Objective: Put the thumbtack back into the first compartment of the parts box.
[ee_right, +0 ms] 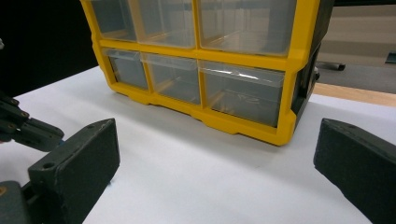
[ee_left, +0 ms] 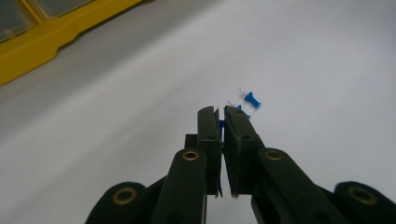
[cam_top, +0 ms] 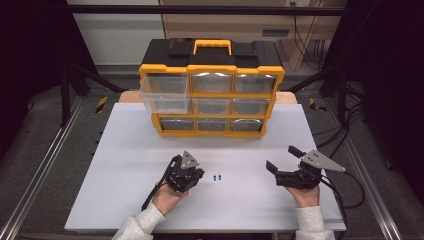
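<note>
Blue plastic shows between the jaws of my left gripper (ee_left: 221,117): it is clenched on one small pushpin (ee_left: 221,124), above the white table (cam_top: 125,200), where two other pins (ee_left: 251,99) lie just beside. I should keep the squeeze firm and carry it slowly toward the pulled-out drawer (cam_top: 164,93) of the yellow organizer (cam_top: 212,70), because so small a pin can slip. My right gripper (cam_top: 283,161) rests released, with nothing between its jaws.

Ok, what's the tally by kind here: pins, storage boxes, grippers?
Blue push pins: 3 (two lying on the table, one pinched in the left gripper)
Yellow drawer box: 1
Grippers: 2 (the left gripper, and the right gripper with its jaws apart)
Total: 6
</note>
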Demonstrator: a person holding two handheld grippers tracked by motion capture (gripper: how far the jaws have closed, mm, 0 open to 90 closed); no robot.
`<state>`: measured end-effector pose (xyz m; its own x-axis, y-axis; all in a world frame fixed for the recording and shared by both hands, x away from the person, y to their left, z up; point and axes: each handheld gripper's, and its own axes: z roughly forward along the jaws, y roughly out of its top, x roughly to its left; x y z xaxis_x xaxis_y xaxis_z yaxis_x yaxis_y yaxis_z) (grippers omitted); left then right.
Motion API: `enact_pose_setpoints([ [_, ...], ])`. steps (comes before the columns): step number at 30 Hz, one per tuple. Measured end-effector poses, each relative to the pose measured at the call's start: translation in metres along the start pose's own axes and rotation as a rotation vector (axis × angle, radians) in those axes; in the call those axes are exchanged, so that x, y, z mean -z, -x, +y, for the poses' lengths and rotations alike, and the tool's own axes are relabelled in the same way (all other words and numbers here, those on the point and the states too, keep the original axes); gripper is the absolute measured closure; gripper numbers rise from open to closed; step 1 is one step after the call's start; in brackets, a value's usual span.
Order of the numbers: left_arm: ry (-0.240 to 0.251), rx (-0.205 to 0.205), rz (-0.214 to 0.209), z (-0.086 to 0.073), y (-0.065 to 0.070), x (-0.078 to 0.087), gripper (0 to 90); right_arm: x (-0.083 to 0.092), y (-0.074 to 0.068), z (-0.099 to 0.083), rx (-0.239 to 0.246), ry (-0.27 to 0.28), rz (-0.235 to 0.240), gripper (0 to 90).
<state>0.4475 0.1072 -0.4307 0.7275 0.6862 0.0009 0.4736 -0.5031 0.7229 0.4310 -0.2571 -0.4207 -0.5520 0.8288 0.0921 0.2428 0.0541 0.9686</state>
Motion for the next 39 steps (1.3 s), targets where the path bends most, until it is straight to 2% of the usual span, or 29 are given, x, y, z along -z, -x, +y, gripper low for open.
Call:
enact_pose_setpoints([
  [9, 0.015, -0.014, 0.007, 0.005, -0.006, 0.021, 85.1, 0.0, 0.0, 0.0, -0.003, 0.0, -0.001, 0.8],
  [14, 0.033, -0.008, 0.006, 0.009, -0.009, 0.032, 85.1, 0.0, 0.0, 0.0, -0.003, 0.0, -0.002, 0.8],
  [19, 0.044, -0.011, 0.012, 0.012, -0.015, 0.042, 85.1, 0.0, 0.0, 0.0, -0.002, -0.002, -0.001, 0.8],
  [24, 0.074, 0.005, 0.021, 0.016, -0.026, 0.06, 85.1, -0.001, 0.0, 0.0, 0.001, -0.004, 0.0, 0.8],
  [33, 0.106, 0.019, 0.032, 0.021, -0.036, 0.078, 85.1, -0.001, 0.0, 0.0, -0.004, -0.007, -0.003, 0.8],
  [39, 0.144, 0.021, 0.05, 0.028, -0.046, 0.096, 85.1, -0.002, 0.0, 0.0, -0.003, -0.002, -0.002, 0.8],
])
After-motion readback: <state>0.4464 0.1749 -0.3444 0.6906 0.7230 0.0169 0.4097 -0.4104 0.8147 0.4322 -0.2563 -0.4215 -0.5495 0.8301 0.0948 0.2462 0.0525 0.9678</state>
